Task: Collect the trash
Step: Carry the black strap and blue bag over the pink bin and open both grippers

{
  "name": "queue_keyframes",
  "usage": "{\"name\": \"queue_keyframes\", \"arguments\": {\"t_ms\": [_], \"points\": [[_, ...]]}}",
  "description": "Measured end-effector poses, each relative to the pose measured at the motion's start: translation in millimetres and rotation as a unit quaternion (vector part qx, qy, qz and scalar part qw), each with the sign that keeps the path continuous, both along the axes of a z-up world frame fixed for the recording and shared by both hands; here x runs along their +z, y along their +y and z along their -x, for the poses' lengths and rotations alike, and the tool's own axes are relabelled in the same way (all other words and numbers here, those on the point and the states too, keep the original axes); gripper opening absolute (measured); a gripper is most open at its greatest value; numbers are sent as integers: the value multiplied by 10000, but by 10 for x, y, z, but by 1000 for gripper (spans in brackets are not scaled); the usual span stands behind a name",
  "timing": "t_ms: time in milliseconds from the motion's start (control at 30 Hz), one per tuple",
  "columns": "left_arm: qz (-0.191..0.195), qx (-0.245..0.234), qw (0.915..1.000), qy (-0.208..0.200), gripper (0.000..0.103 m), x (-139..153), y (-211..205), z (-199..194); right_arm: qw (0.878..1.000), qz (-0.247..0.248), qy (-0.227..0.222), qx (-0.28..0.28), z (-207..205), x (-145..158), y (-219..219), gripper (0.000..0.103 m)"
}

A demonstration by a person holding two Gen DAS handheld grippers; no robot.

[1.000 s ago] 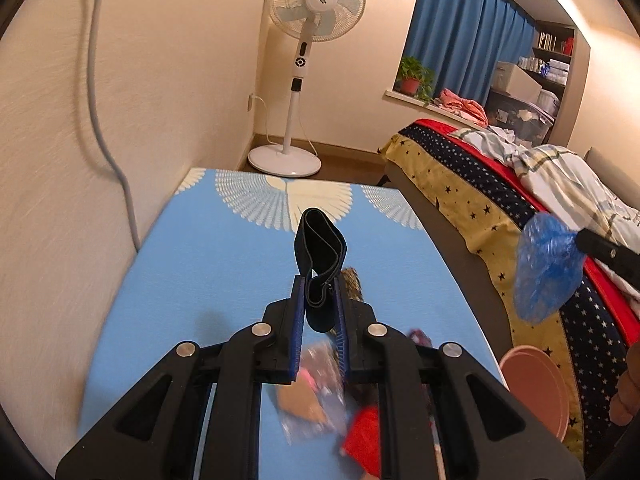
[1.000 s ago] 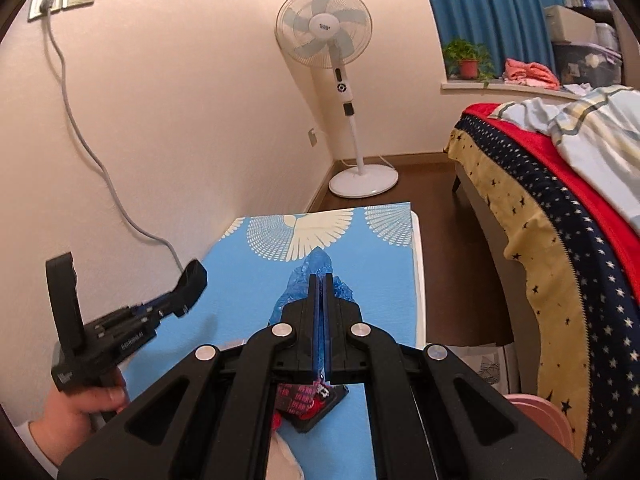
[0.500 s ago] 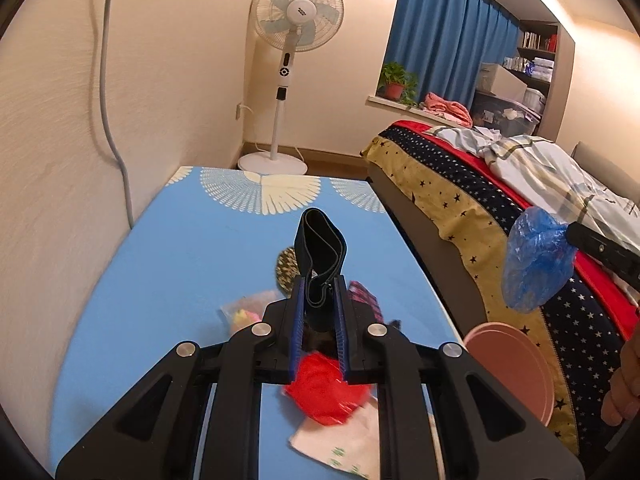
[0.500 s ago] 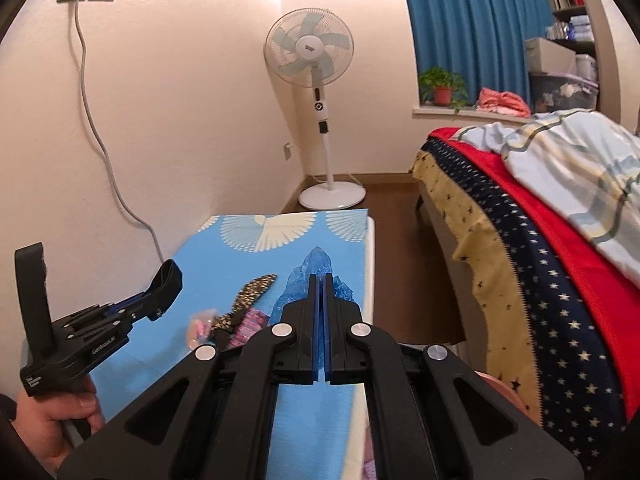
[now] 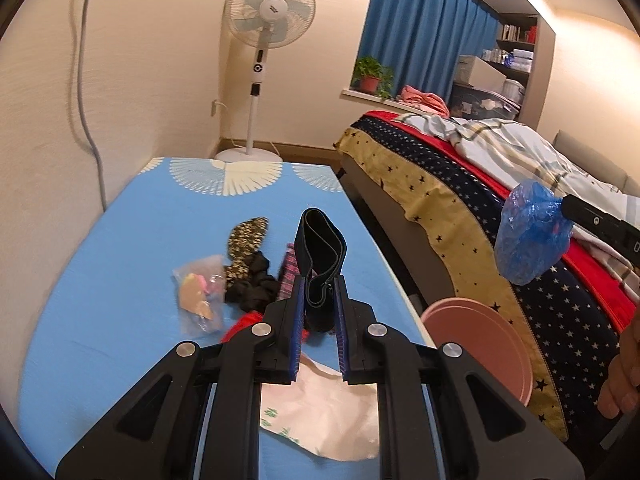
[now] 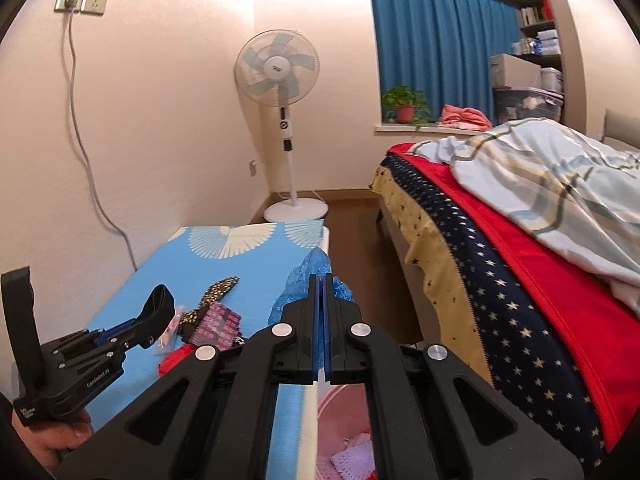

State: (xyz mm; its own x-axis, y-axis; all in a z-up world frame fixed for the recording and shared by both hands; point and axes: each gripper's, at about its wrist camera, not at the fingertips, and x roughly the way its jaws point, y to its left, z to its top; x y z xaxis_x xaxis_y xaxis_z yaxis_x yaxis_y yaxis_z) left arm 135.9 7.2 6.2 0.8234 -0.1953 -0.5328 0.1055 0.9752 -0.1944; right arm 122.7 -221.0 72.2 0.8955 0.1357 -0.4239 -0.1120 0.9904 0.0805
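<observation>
A desk (image 5: 132, 220) covered in a bright blue cloth with white fan shapes at its far end fills the lower left of both views, set against a cream wall where a grey cable (image 6: 86, 148) drops from a socket at upper left. A white standing fan (image 5: 266, 44) stands on the brown floor beyond the desk, with a blue curtain (image 6: 436, 40), a potted plant (image 6: 406, 106) on the sill and cluttered shelves (image 5: 508, 64) at upper right. A bed (image 6: 500, 280) with a star-patterned cover and a rumpled checked quilt runs along the right. The left claw (image 5: 318, 304) is clamped on a loop of black strap (image 5: 320, 248), held above the trash scattered mid-desk: a clear packet (image 5: 200, 292), a speckled wrapper (image 5: 246, 234), dark crumpled bits (image 5: 252, 290), something red (image 5: 242, 324) and a white sheet (image 5: 324, 412). The right claw (image 6: 320, 292) is pressed together on a crumpled blue plastic bag (image 6: 310, 280), raised beside the desk's right edge over a pink bin (image 5: 484, 344) on the floor.
</observation>
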Motion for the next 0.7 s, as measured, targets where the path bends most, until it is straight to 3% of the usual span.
{"name": "queue_keyframes", "arguments": {"t_ms": [700], "points": [[7,-478,9988,-112,14,33,-441,24,9973,-48,81,-732,180,-128,-443,1]]}}
